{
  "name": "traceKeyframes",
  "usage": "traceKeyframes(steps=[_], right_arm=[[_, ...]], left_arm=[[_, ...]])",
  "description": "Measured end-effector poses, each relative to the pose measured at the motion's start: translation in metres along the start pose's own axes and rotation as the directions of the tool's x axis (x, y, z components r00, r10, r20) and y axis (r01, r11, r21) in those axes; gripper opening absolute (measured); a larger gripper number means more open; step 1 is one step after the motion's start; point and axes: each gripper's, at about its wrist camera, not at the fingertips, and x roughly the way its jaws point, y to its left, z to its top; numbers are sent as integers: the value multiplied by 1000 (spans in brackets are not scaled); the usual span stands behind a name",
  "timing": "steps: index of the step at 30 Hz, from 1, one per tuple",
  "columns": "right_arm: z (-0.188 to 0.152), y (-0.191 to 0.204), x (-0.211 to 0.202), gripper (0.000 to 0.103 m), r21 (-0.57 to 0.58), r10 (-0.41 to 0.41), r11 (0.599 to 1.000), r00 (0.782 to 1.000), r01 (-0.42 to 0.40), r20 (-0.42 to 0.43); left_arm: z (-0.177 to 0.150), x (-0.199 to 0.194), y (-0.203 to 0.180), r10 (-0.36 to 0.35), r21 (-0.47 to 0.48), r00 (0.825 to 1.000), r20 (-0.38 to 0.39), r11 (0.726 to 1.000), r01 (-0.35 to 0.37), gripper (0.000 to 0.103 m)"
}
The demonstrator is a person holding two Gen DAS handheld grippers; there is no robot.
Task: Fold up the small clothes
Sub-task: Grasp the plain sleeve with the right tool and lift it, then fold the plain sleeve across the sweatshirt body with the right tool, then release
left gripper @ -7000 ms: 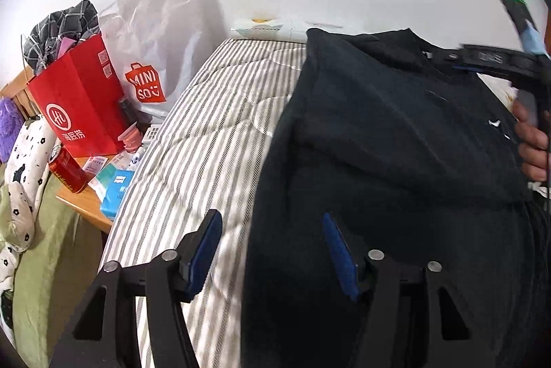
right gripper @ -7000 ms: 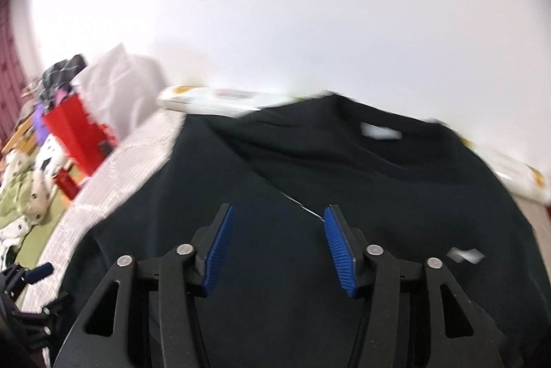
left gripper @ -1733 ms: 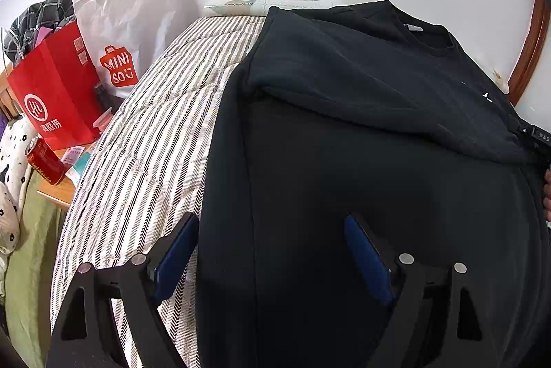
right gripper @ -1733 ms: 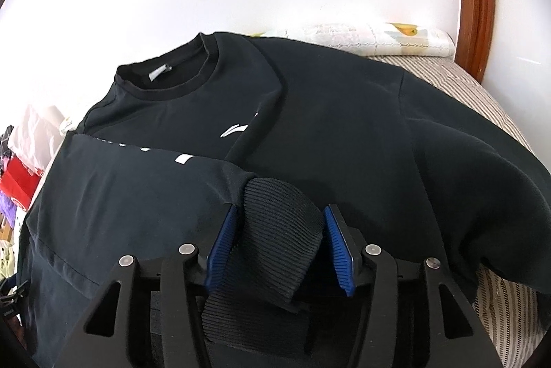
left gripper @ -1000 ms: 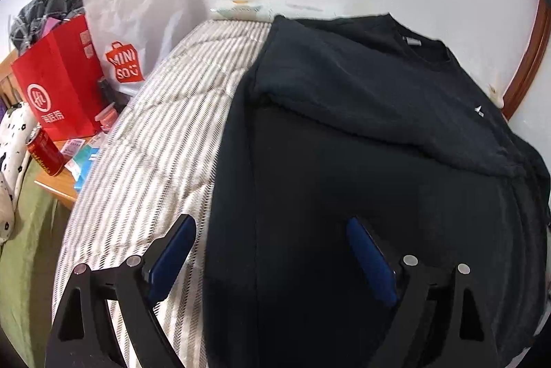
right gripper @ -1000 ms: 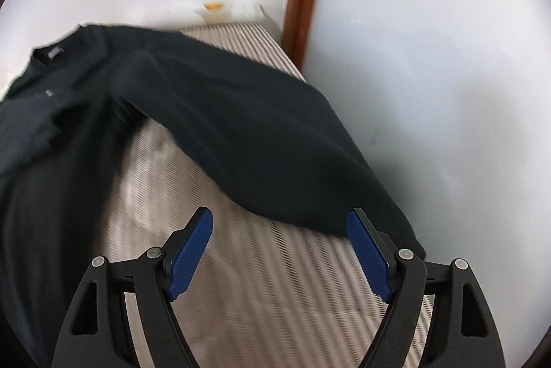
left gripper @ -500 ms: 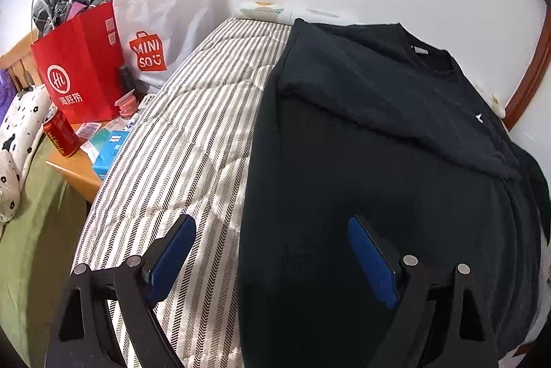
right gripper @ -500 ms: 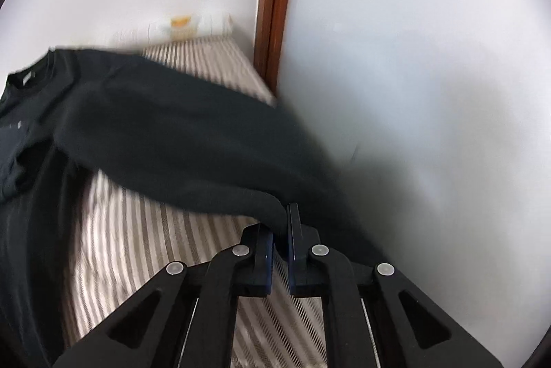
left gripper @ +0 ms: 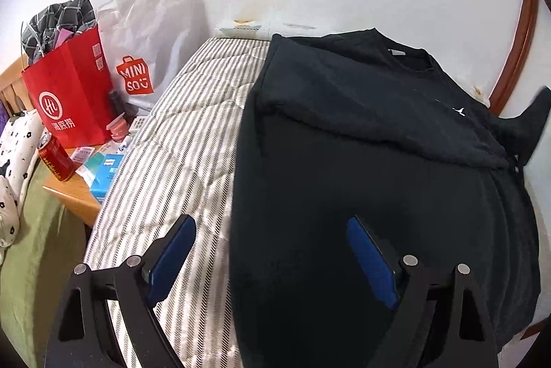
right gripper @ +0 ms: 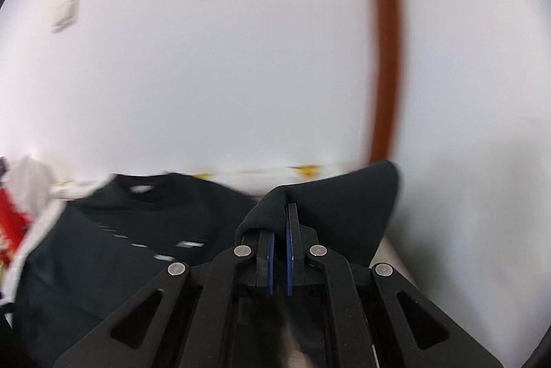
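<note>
A black sweatshirt [left gripper: 361, 168] lies spread on a striped mattress [left gripper: 193, 140], its left sleeve folded across the chest. My left gripper [left gripper: 272, 254] is open and empty, hovering over the sweatshirt's lower left edge. My right gripper [right gripper: 279, 223] is shut on the sweatshirt's right sleeve [right gripper: 330, 199] and holds it lifted above the bed; the raised sleeve also shows at the right edge of the left wrist view [left gripper: 530, 123]. The body of the sweatshirt [right gripper: 131, 237] lies to the left below it.
A red paper bag [left gripper: 69, 92] and a white Miniso bag [left gripper: 148, 48] stand left of the bed. A red can [left gripper: 56, 158] and small boxes lie on a wooden side table [left gripper: 75, 192]. A white wall and a brown wooden frame [right gripper: 385, 58] are close on the right.
My right gripper opened, let go of the left cuff, swung right, closed on the right sleeve and has lifted it. My left gripper stayed open over the lower hem.
</note>
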Motion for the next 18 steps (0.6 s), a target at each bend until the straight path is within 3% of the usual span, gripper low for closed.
traceKeyframes(steps=[6,9,12,15,16,18], right_arm=[[-32,113,44,6,-248,100,962,993,-114,-71],[-60,144,62,6,-297,106,943,982,-148,-153],[-87,150,69,10,-287,83,946,967,-153,-242],[-103,135,79,49,-211,106,960,938,-182,-329],[-105,129,77,67,-189,126,961,931,-199,-343],[-105,119,65,73,-177,138,963,936,-204,-325]], left_arm=[[-6,-2,2,-25,-26,1000,-10,999,25,89],[-8,-1,0,-33,-26,999,-17,999,33,89],[-10,0,-3,-32,-12,999,-22,999,32,89],[-13,-1,-6,-38,-1,999,-26,999,38,89],[-13,-1,-6,-41,-2,999,-26,999,41,89],[-13,0,-6,-56,-11,998,-35,998,56,89]])
